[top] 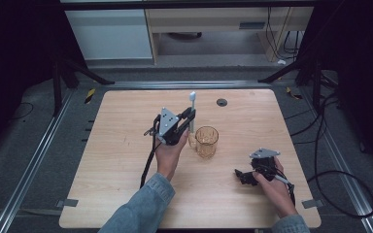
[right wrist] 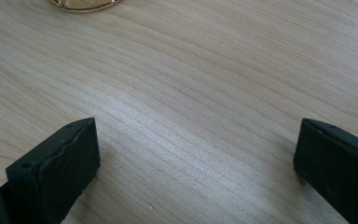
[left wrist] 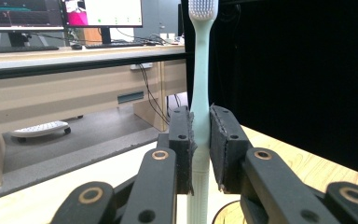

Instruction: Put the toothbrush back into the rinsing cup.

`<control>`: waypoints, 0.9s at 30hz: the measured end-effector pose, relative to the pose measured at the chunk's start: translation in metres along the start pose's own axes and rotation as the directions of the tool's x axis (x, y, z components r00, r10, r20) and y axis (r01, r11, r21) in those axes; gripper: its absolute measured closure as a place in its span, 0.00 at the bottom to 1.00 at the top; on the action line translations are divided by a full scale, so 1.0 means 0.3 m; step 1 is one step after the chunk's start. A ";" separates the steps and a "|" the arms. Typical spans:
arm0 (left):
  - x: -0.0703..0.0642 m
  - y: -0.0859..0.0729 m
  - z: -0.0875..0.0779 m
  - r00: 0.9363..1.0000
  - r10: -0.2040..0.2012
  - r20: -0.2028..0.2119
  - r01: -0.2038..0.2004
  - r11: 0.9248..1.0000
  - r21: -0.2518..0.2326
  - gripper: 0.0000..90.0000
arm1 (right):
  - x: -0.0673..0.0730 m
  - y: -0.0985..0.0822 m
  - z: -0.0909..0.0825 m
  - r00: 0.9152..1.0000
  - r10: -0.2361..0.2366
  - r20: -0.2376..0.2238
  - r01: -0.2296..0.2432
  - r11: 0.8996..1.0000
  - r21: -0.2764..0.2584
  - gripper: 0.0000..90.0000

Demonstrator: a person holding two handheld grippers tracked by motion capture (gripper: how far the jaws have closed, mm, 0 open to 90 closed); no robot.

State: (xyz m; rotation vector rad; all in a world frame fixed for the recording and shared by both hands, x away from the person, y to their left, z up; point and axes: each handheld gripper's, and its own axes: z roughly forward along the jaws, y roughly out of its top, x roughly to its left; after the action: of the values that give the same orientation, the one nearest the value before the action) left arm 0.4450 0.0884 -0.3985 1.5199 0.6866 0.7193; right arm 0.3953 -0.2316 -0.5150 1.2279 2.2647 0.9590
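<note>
Toothbrush placement into cup, step in hand. Left tool (top: 188,118) is clamped on the pale mint plastic toothbrush (top: 193,110), pads pinching the handle partway up; the left gripper view shows the handle upright between both pads (left wrist: 184,140), white bristle head (left wrist: 203,8) at the top. Brush is held off the light wooden tabletop (top: 126,160), just behind and to the left of the amber ribbed glass cup (top: 207,141), which stands upright near the middle of the tabletop. Brush and cup look apart, though the gap is hard to judge from above.

Right tool (top: 245,174) rests low on the tabletop, well to the right of the cup, jaws standing wide with nothing between them; bare wood shows between its pads (right wrist: 60,163) in the right gripper view.

Judgement on doing this well:
- carry the handle end over the cup mouth before lowering;
- keep the brush near vertical so it clears the rim;
- lower until the end sits inside, then release;
- the cup is light enough to tip if knocked, so the idle right tool could steady it.
</note>
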 end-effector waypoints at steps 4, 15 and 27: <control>-0.001 -0.002 0.000 1.000 -0.006 0.006 0.006 1.000 -0.007 0.87 | 0.000 0.000 0.000 1.000 0.001 0.000 -0.001 1.000 0.000 0.01; 0.001 -0.024 0.001 1.000 -0.021 0.009 0.022 1.000 -0.011 0.87 | 0.002 0.000 -0.001 1.000 0.003 0.000 -0.003 1.000 0.000 0.01; 0.001 -0.038 0.006 0.999 -0.033 0.015 0.033 0.999 -0.009 0.87 | 0.001 0.000 -0.001 1.000 0.004 -0.003 -0.004 1.000 0.000 0.01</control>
State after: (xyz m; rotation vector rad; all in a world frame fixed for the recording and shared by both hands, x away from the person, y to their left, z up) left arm 0.4465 0.0883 -0.4101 1.5005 0.6948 0.6855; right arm 0.3949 -0.2315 -0.5149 1.2321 2.2655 0.9627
